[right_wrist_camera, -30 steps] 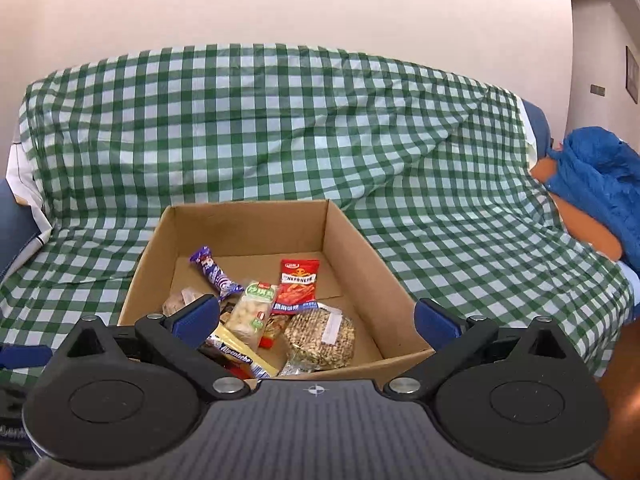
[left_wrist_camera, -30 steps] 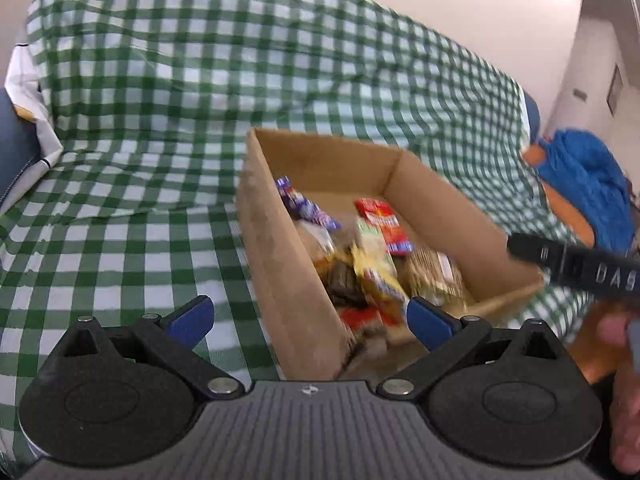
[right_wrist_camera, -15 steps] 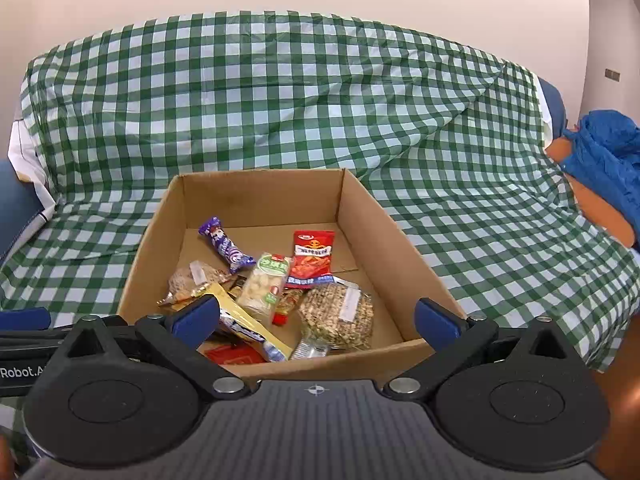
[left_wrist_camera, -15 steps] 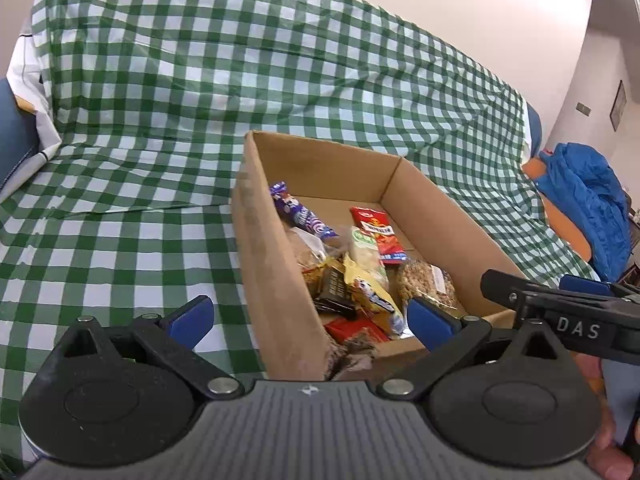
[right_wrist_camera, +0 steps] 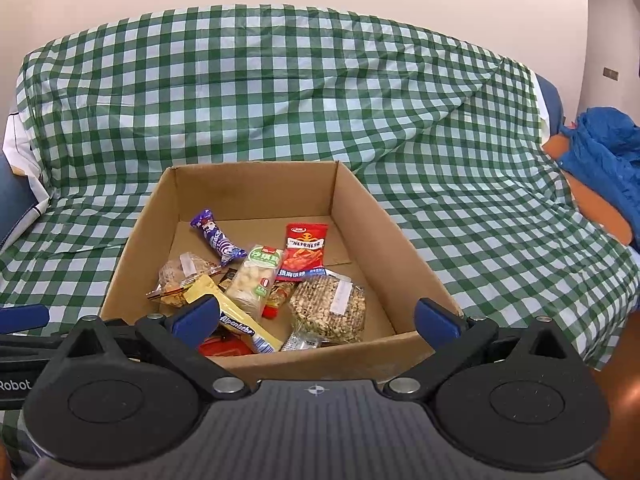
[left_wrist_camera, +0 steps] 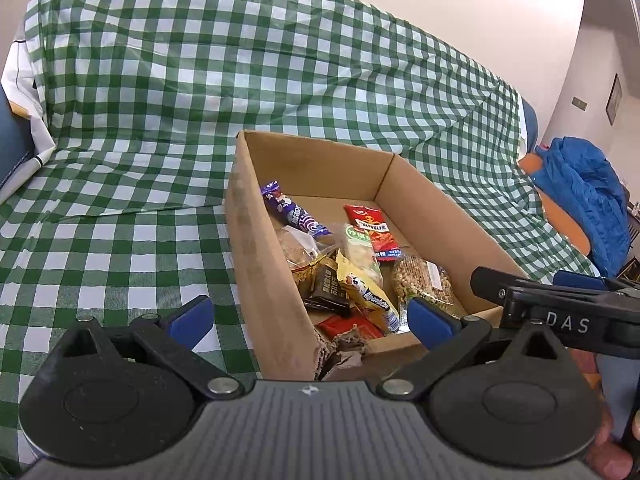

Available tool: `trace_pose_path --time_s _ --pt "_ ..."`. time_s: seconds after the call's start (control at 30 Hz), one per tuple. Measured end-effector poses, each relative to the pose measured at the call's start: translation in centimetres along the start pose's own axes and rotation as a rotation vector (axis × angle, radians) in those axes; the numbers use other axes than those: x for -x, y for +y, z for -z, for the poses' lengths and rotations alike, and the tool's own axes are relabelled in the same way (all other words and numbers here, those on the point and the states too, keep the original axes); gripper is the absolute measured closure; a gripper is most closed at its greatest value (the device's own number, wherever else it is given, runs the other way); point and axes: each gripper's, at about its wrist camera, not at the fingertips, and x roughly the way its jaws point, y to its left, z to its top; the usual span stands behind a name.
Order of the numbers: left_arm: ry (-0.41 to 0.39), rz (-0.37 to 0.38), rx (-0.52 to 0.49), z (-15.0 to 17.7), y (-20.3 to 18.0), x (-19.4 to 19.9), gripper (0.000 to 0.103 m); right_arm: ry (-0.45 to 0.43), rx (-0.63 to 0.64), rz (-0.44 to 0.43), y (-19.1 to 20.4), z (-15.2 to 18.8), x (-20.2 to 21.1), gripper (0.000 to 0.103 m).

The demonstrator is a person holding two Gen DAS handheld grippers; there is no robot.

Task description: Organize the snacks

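Blocking the cardboard box's point(right_wrist_camera: 256, 196) near corner, both grippers, left point(left_wrist_camera: 308, 316) and right point(right_wrist_camera: 316, 316), hover with jaws spread, empty; snacks point(right_wrist_camera: 264, 280) overlap inside, red packet point(left_wrist_camera: 348, 326) half-buried, on checkered sofa cover point(right_wrist_camera: 440, 140).

An open brown cardboard box point(right_wrist_camera: 372, 236) of mixed snack packets point(right_wrist_camera: 260, 280) sits on a green-checked cloth point(right_wrist_camera: 280, 92); the right gripper point(right_wrist_camera: 316, 320) hovers spread at its near edge.
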Motion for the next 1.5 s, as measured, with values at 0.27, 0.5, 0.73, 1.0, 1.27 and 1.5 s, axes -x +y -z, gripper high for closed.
trace_pose_path --time_s 0.27,0.5,0.73,1.0,1.27,1.5 --pt "-0.006 0.003 -0.003 0.04 -0.17 0.09 0.000 0.001 -0.001 -0.001 -0.03 0.04 -0.09 0.000" --pt "-0.007 0.004 -0.007 -0.01 -0.20 0.10 0.000 0.001 0.002 0.000 -0.04 0.06 -0.16 0.000" --pt "-0.008 0.005 -0.014 -0.01 -0.24 0.03 0.000 0.002 -0.004 0.003 -0.19 0.25 -0.31 0.000" --pt "-0.009 0.006 -0.020 0.01 -0.46 0.08 0.000 0.004 -0.004 0.001 -0.23 0.25 -0.35 0.000" --pt "-0.010 0.006 -0.022 0.02 -0.46 0.08 0.000 0.003 -0.004 0.003 -0.26 0.21 -0.30 0.000" --pt "-0.010 0.006 -0.023 0.04 -0.48 0.09 0.000 0.004 -0.004 0.003 -0.27 0.24 -0.33 0.000"
